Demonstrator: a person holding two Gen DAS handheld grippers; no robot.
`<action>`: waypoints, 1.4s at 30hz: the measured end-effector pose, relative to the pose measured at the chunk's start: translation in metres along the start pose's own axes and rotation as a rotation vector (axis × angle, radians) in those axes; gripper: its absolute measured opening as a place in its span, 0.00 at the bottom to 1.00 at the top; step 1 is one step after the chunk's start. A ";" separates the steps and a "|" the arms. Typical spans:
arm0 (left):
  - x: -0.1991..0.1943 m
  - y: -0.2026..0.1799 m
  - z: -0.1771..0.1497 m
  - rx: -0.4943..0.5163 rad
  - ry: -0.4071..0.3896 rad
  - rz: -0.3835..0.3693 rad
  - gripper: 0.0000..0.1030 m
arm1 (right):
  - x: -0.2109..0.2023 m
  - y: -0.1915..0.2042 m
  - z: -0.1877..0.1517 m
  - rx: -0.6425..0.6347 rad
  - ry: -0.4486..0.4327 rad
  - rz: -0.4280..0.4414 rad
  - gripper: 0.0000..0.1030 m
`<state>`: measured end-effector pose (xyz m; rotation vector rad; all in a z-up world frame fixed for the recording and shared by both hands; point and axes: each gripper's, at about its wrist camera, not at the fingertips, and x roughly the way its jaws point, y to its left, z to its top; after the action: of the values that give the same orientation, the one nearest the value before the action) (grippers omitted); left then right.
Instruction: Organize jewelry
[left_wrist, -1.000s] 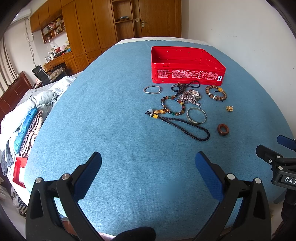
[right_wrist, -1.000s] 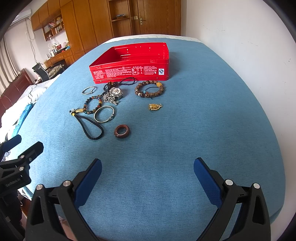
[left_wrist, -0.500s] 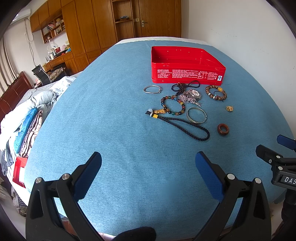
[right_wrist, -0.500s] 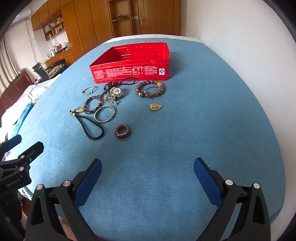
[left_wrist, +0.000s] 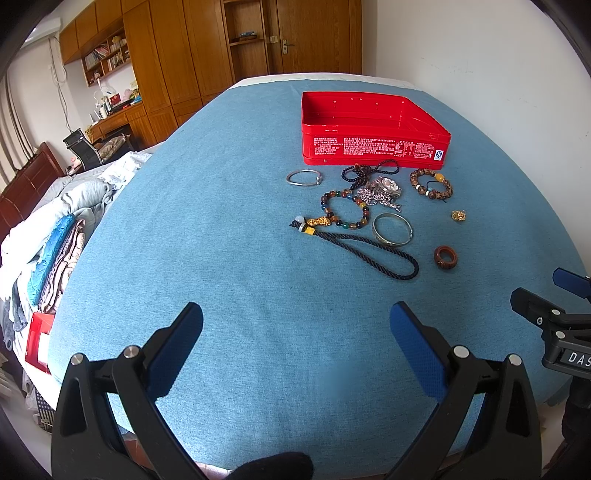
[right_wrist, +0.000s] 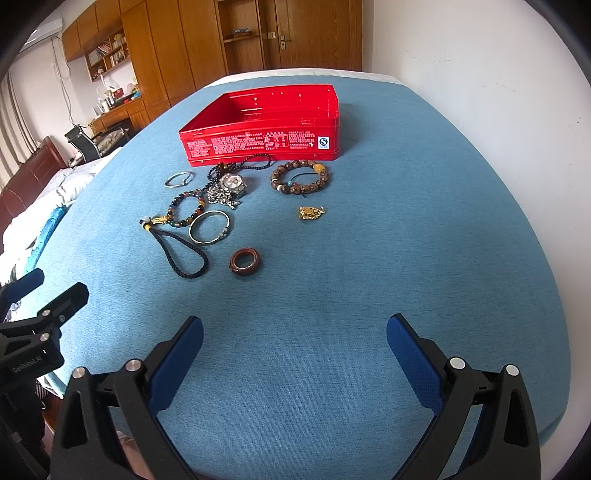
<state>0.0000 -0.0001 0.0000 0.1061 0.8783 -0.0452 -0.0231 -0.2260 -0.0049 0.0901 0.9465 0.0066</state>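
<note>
Several beaded, silver and gold jewelry pieces (right_wrist: 221, 206) lay before open red metal tin (right_wrist: 266, 144) near blue-covered bed (right_wrist: 369, 258)'s far edge; left gripper (left_wrist: 295, 325) and right gripper (right_wrist: 295, 339) spread wide, empty.

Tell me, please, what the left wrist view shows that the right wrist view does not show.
Only the left wrist view shows the red packet beside the folded bedding, and the right gripper from the side. Only the right wrist view shows the left gripper from the side. Both show the empty red tin, the jewelry before it on the blue cover, such as the brown ring and the gold charm, and open jaws holding nothing.
</note>
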 end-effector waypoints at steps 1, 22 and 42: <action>0.000 0.000 0.000 0.000 0.000 0.000 0.97 | 0.000 0.000 0.000 0.000 0.000 0.000 0.96; 0.004 0.000 0.000 -0.003 0.006 -0.002 0.97 | 0.006 0.005 0.005 0.002 0.006 0.004 0.96; 0.099 0.071 0.111 -0.178 0.213 -0.148 0.92 | 0.071 -0.048 0.092 0.122 0.230 0.223 0.90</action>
<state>0.1540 0.0584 0.0000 -0.1230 1.0979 -0.0954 0.0909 -0.2772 -0.0125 0.3126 1.1623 0.1679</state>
